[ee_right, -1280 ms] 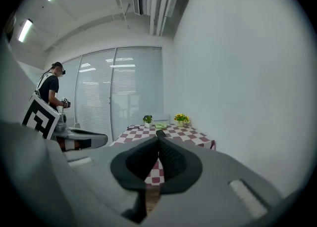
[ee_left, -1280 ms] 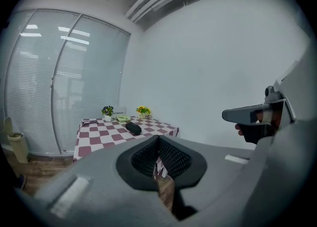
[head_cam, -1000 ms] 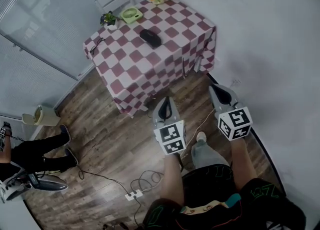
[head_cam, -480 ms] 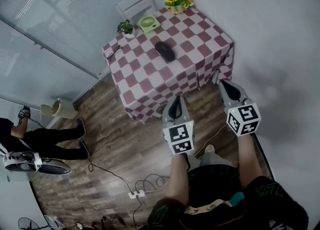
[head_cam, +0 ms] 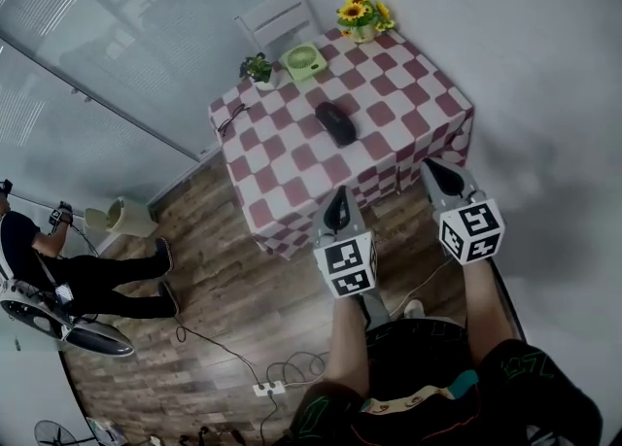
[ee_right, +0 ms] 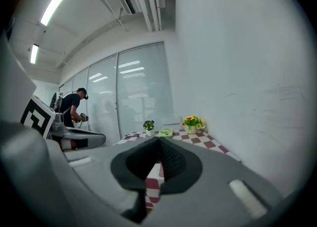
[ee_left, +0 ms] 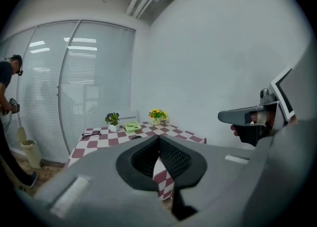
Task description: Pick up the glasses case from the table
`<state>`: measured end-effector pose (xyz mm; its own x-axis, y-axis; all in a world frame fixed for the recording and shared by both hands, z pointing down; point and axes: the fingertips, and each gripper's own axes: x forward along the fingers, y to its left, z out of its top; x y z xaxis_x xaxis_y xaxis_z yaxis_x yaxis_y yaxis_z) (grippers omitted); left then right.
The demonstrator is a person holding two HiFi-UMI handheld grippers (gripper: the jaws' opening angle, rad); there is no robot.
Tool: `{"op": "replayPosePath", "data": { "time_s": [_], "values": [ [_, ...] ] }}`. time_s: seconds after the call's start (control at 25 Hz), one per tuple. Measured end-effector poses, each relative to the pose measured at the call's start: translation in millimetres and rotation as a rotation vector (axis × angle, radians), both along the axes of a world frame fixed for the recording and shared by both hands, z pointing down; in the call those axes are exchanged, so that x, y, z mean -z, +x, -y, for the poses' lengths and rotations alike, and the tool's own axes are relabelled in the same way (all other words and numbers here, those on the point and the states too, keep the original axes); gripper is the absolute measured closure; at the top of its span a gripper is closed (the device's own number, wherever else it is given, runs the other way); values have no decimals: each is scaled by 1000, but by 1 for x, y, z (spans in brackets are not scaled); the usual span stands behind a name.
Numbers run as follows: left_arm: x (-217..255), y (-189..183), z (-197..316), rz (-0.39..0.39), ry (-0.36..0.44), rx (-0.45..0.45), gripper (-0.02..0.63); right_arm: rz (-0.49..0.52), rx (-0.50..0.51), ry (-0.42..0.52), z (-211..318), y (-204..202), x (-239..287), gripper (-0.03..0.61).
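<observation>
Black oblong glasses case on checked worktop; left hand-held gripper, right hand-held gripper both closed, empty.

Pretty plain room: the checked-cloth worktop stands on a wood-plank floor, white wall to its right. Frosted glass panels run along its left, and a white chair sits just behind it.
</observation>
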<state>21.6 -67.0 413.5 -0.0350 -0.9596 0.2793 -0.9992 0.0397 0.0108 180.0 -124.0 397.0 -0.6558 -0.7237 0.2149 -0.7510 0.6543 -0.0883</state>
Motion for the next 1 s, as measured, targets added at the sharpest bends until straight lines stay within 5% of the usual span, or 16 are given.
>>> {"op": "replayPosePath", "data": {
  "time_s": [0.48, 1.0],
  "values": [
    [-17, -85, 138, -18, -46, -74, 604, -17, -75, -36, 126, -83, -10, 575],
    [-72, -144, 215, -106, -150, -110, 604, -160, -69, -124, 198, -153, -40, 575]
  ]
}}
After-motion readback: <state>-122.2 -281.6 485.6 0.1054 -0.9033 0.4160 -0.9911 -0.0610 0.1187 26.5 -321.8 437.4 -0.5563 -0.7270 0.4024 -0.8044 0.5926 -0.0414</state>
